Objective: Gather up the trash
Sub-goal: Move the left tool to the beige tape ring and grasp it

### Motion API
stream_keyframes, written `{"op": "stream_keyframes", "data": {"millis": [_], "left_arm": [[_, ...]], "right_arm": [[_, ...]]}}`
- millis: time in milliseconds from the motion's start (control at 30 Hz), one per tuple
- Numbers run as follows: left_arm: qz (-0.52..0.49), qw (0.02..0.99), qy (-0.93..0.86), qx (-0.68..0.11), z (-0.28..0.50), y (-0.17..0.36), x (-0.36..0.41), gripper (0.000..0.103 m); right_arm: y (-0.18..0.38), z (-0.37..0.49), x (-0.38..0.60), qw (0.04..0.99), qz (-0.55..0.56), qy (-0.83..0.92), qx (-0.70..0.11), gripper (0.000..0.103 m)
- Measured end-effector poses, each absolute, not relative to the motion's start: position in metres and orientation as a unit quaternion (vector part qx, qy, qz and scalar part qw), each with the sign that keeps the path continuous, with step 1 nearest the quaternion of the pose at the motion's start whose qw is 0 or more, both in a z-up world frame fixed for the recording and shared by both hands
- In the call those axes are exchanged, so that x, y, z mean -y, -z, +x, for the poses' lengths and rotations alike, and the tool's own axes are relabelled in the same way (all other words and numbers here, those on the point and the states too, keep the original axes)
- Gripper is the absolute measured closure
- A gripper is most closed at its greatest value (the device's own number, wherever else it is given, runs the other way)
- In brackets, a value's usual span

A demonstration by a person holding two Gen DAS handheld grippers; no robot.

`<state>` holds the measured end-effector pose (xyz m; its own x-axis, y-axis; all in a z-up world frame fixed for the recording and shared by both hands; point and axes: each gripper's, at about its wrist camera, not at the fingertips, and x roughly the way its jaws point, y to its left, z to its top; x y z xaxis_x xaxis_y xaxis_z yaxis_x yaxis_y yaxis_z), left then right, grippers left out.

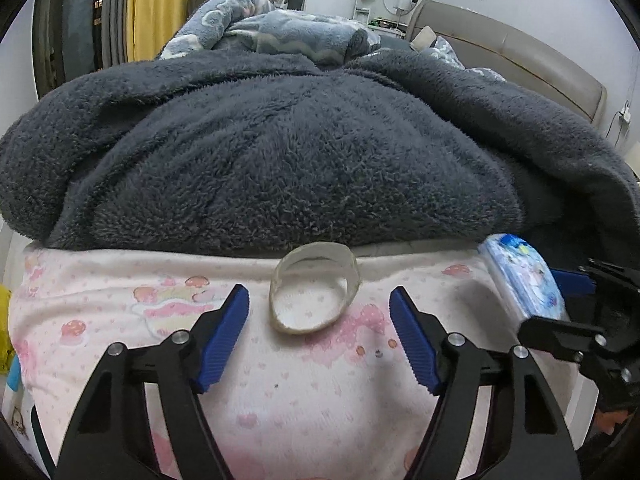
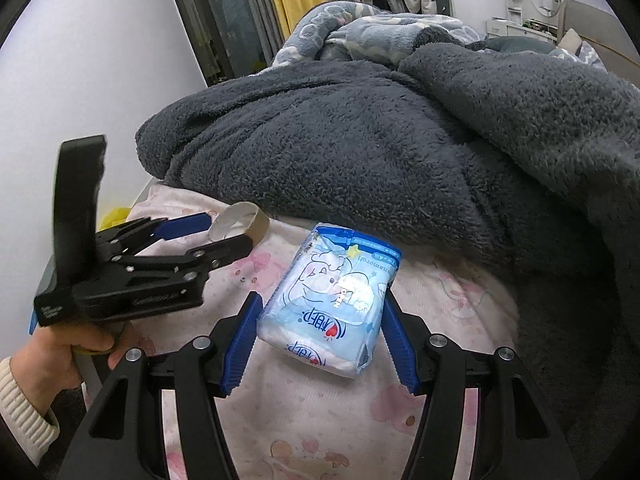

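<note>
An empty tape roll ring (image 1: 314,288) lies on the pink patterned bed sheet (image 1: 280,392), just beyond and between the blue pads of my open left gripper (image 1: 318,300). It also shows in the right wrist view (image 2: 240,226), with the left gripper (image 2: 222,230) around it. A blue and white tissue pack (image 2: 334,300) lies on the sheet between the wide-open fingers of my right gripper (image 2: 320,312); whether the pads touch it is unclear. The pack also shows at the right in the left wrist view (image 1: 524,276), with the right gripper (image 1: 560,300) there.
A thick dark grey fleece blanket (image 1: 280,152) is heaped just behind both items. A blue patterned blanket (image 1: 272,28) lies further back. A yellow object (image 2: 114,216) sits beside the bed at the left. A beige headboard (image 1: 520,56) stands at the far right.
</note>
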<state>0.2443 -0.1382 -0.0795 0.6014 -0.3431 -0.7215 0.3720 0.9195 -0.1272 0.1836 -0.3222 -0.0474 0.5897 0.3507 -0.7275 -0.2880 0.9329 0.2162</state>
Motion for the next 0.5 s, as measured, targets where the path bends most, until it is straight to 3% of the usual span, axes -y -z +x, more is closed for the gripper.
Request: {"op": "stream_keyframes", "data": {"millis": [300,367,500], "left_arm": [[0.023,0.888,0.191,-0.417,0.259,0.088,0.140,0.041],[0.024,0.886,0.196,-0.420,0.260,0.089,0.141,0.053],[0.030,0.890,0.201,-0.407,0.254,0.083,0.143,0.053]], "right_arm": [[0.047,0.181,0.323,0.889,0.034,-0.185,-0.418,0.043],[0.046,0.182,0.322,0.889,0.034,-0.185,-0.417,0.043],[0.043,0.181,0.318,0.890,0.033,-0.186,-0.415,0.043]]}}
